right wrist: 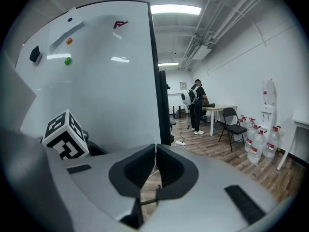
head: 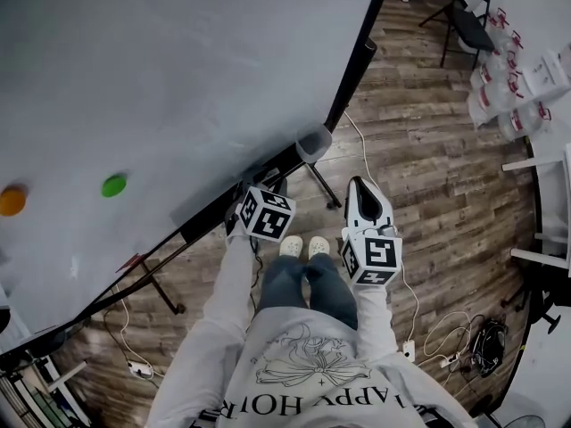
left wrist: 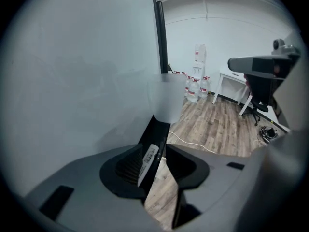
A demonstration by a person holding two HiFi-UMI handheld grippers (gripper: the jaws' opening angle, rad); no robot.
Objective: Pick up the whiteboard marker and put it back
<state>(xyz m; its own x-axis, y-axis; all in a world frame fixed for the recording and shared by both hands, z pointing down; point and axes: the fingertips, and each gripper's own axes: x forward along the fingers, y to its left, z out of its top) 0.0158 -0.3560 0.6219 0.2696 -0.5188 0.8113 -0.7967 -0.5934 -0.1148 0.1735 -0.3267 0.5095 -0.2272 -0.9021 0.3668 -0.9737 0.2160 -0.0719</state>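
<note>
1. The whiteboard marker (left wrist: 148, 162), just one, sits between the jaws of my left gripper (left wrist: 155, 153), lined up along the black tray (left wrist: 157, 129) at the foot of the whiteboard (left wrist: 87, 81).
2. I judge it light, stiff and slick. I'd grip mid-barrel, across the labelled part.
3. The left jaws stand slightly apart. The barrel touches one pad and a dark slit shows beside the other, so I read them as released.
4. My right gripper (right wrist: 155, 166) is clenched on nothing, well clear of the tray.
5. There are two magnets on the board: one green magnet (head: 113, 185) and one orange magnet (head: 12, 201).
</note>
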